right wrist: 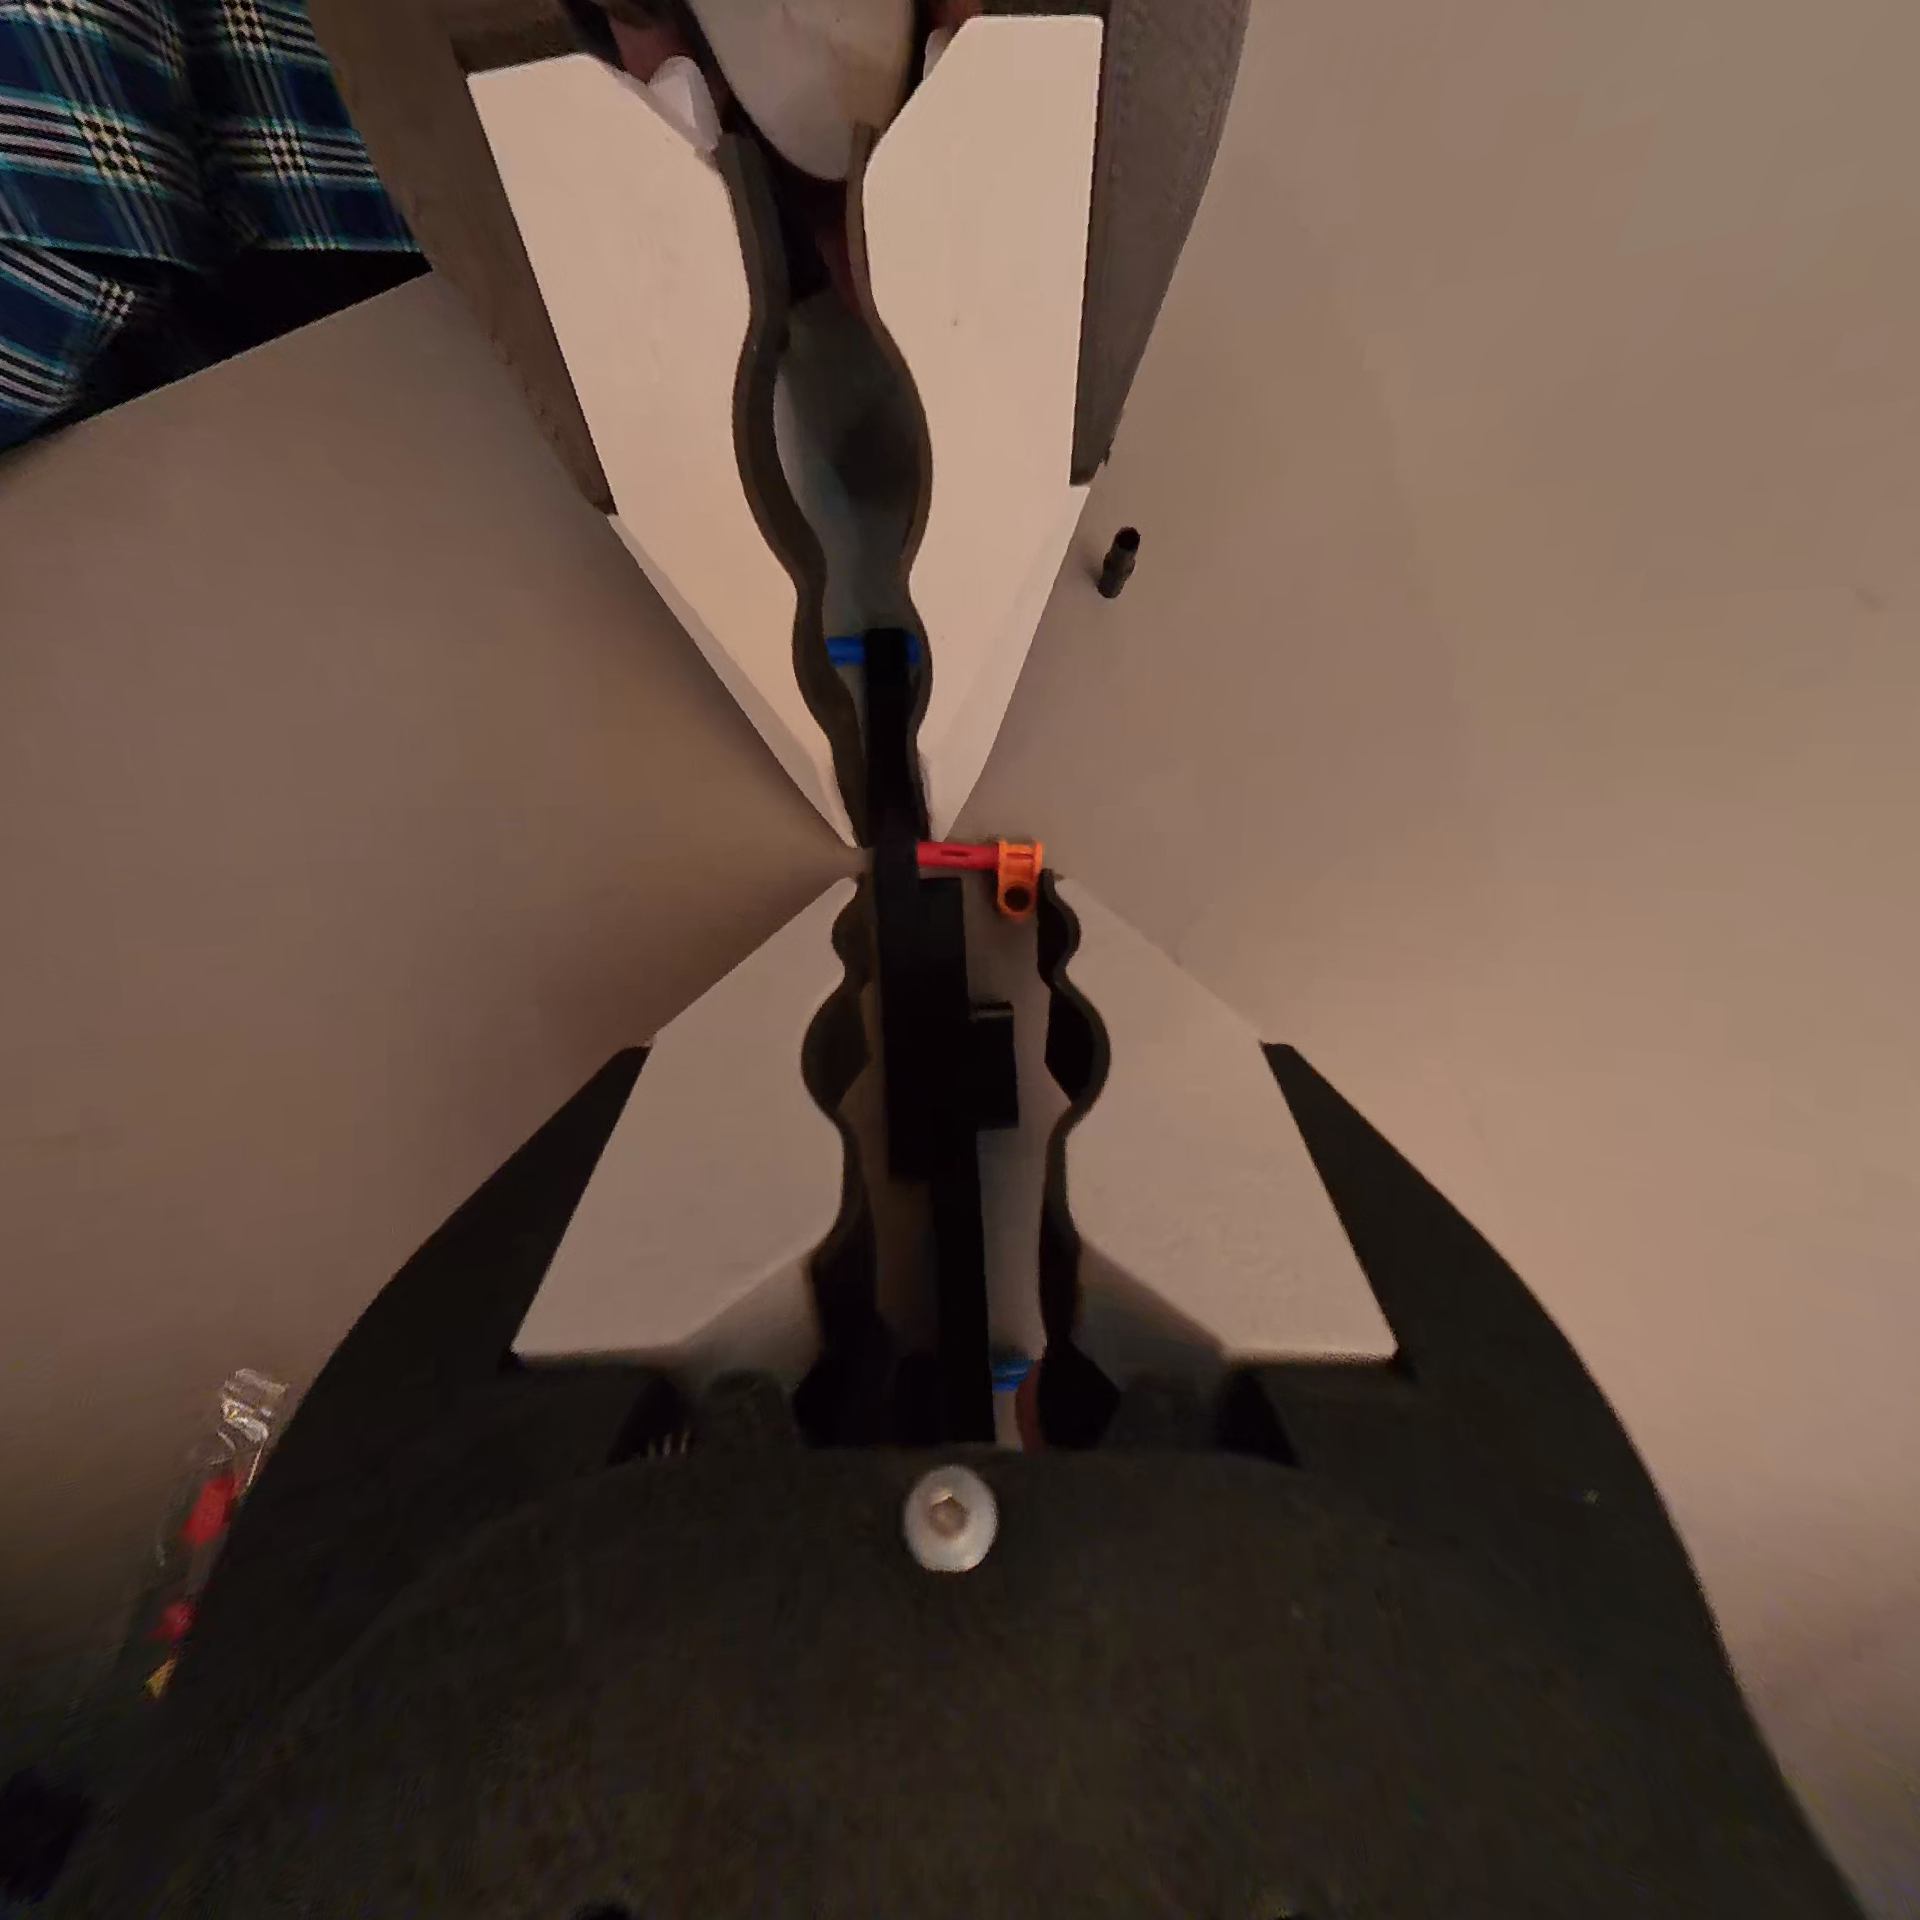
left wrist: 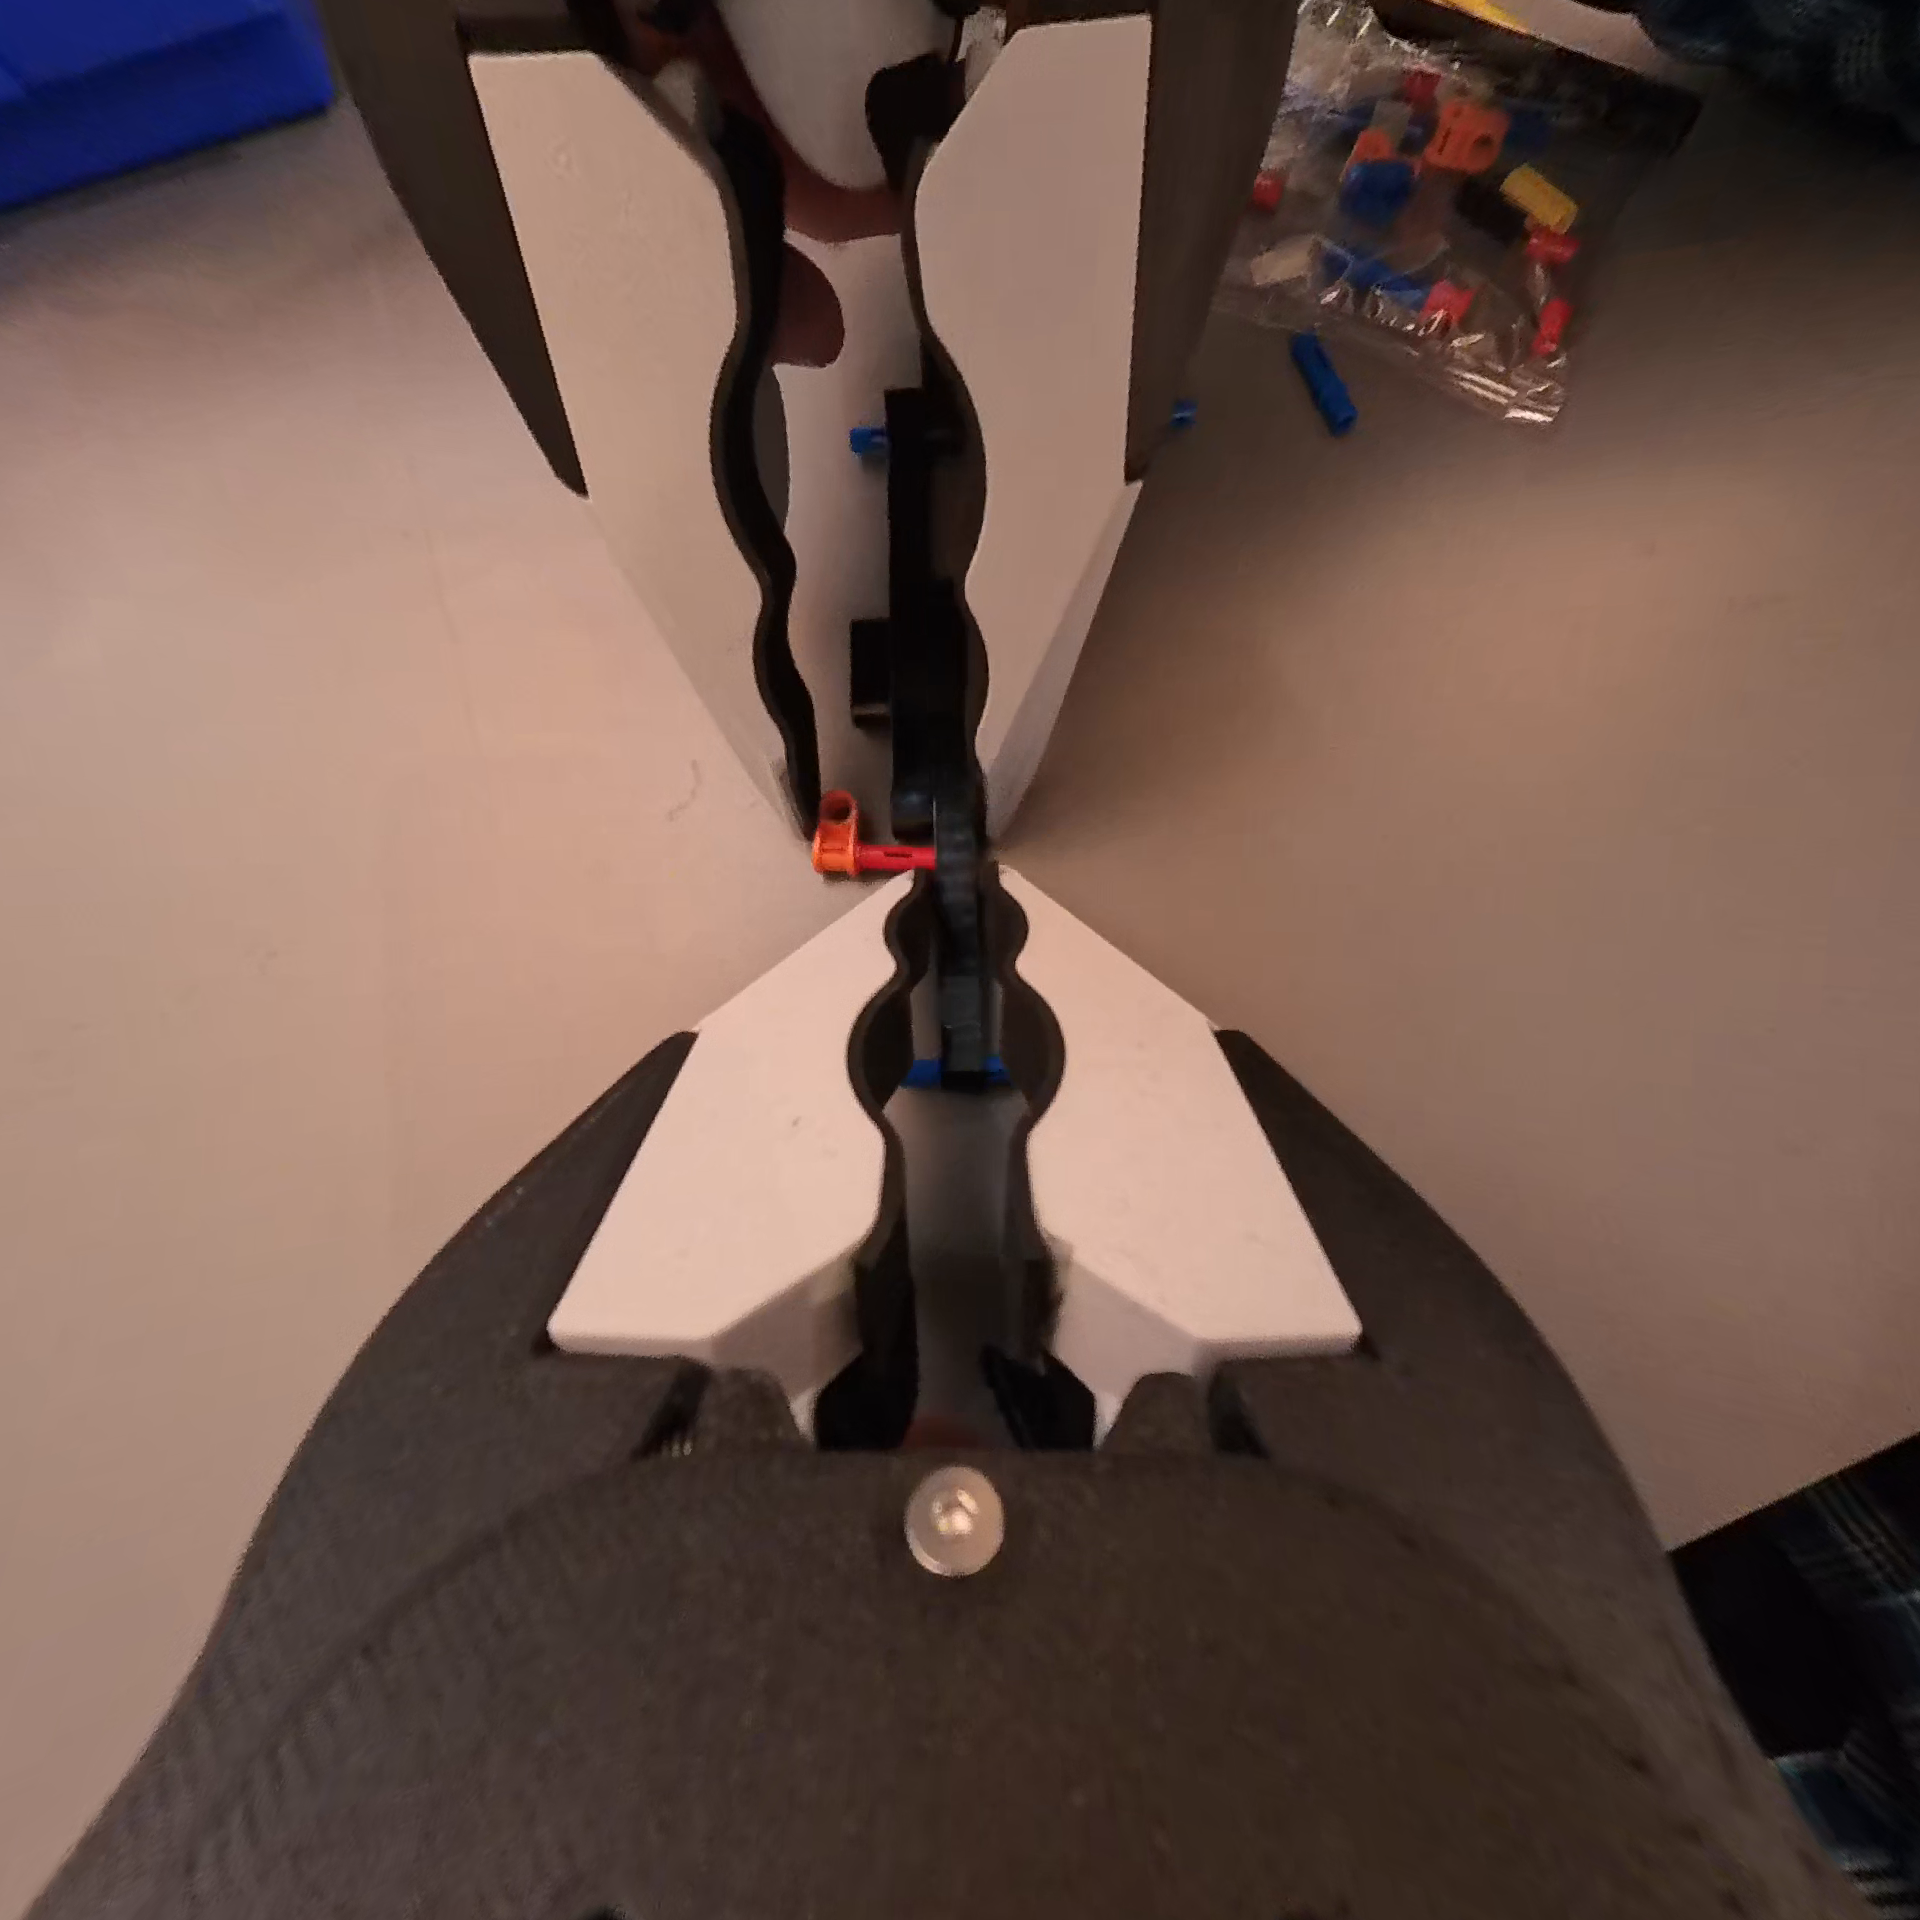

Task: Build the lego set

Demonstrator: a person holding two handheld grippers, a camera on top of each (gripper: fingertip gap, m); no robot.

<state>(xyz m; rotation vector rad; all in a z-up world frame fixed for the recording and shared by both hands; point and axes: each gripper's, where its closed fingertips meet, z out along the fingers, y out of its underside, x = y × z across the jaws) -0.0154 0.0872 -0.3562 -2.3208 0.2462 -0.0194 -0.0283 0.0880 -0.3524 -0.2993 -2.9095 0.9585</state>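
Note:
A black lego beam assembly (left wrist: 914, 582) hangs between my two grippers, which meet tip to tip over the table. A red axle (left wrist: 899, 854) with an orange connector (left wrist: 836, 842) sticks out sideways from it at the fingertips. My left gripper (left wrist: 956, 883) is shut on one end of the beam, next to a blue pin (left wrist: 951, 1072). My right gripper (right wrist: 948, 888) has wider-set jaws around the thicker end of the assembly (right wrist: 925, 1039). The right wrist view shows the orange connector (right wrist: 1018, 878) just beyond my right fingertip.
A clear bag of coloured lego pieces (left wrist: 1423, 229) lies at the far right, with a loose blue pin (left wrist: 1325, 390) beside it. A blue bin (left wrist: 135, 94) is at the far left. A small black pin (right wrist: 1120, 561) lies on the table (right wrist: 1455, 727). Plaid fabric (right wrist: 156, 187) shows past the table edge. Only a small space, under 4 cm, lies between the two pairs of fingers.

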